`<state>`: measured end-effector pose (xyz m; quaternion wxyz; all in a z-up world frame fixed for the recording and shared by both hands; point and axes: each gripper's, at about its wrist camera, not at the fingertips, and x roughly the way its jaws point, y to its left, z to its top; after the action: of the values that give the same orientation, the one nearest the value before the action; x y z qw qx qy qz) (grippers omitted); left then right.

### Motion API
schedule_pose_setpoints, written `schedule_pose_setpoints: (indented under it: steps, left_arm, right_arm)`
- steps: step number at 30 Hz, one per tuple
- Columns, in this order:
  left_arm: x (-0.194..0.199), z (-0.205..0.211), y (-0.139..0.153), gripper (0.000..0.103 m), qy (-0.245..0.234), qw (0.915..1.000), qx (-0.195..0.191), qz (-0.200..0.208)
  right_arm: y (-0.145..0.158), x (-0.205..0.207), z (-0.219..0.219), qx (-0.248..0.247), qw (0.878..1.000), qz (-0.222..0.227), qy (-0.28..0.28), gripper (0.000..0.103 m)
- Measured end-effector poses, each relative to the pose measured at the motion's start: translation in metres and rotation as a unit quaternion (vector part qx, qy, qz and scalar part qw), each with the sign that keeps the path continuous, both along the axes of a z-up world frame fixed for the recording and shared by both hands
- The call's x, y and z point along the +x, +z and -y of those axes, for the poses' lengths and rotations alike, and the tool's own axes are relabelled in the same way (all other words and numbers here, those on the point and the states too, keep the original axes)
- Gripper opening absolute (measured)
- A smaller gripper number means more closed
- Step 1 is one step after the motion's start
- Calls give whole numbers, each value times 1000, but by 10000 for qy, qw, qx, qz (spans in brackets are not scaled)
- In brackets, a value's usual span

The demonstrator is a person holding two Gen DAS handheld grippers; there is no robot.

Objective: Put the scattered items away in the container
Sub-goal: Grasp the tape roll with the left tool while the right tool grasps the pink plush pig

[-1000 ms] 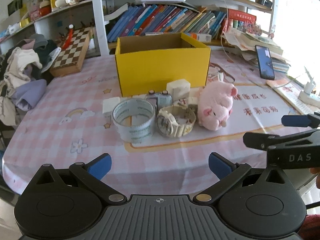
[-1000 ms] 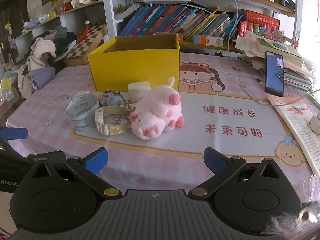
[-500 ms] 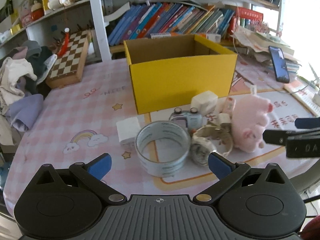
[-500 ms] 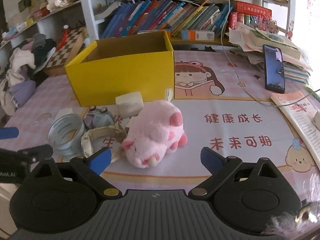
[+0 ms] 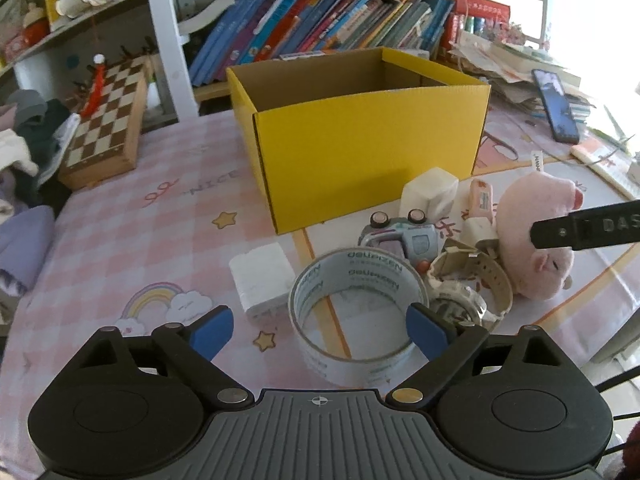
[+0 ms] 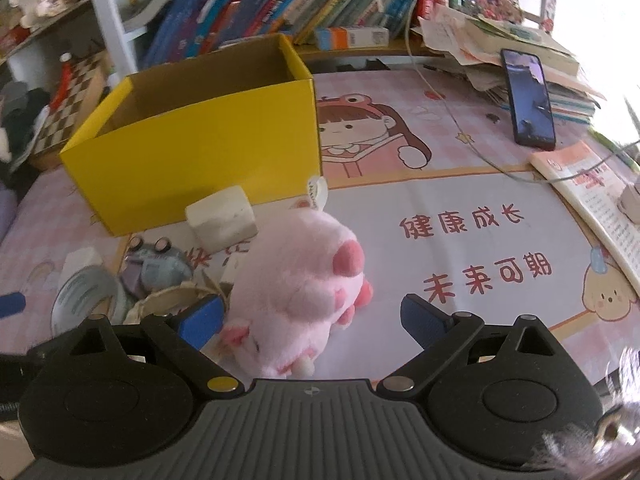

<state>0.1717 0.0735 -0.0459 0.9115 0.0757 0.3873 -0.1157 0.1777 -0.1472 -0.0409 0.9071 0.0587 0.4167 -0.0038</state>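
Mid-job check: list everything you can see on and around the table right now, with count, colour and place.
box: 1, yellow, open, table centre
tape roll: 1, clear-grey, before the box
plush pig: 1, pink, right of the clutter
watch: 1, cream, between tape roll and plush pig
toy car: 1, grey, behind the tape roll
white blocks: 2, beside the tape roll and by the box
phone: 1, black, far right
chessboard: 1, brown-white, far left
books: many, mixed, shelf
left gripper: jaws closing, tape roll between
right gripper: jaws open around the plush pig

"NICE" on pink tablecloth [image 5: 192, 200]; "健康成长 未来可期" on mat [image 6: 460, 208]; "DAS" on right gripper [image 5: 588, 226] finger.
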Motion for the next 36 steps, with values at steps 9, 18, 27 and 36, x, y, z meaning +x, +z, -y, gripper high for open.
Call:
schedule_pose_setpoints:
  steps: [9,18,27,36]
  left_arm:
    - [3,-11,7,94,-341,9983,-400,258]
    - [5,0,0,95,-771,9966,-288,73]
    - [13,6,-10,94,-623,9977,-194,-181]
    - [17,12,-19,84,-720,9971,-74,-248]
  right_arm:
    - [-8,14,-10,8,9993,-152,-343,89]
    - [-8,23,-19,-132,9995,-173,-228,81]
    - [-14,40,-11,-51,9994,-334,-121,75]
    - [-14,40,-11,-116,9995,-304,18,66]
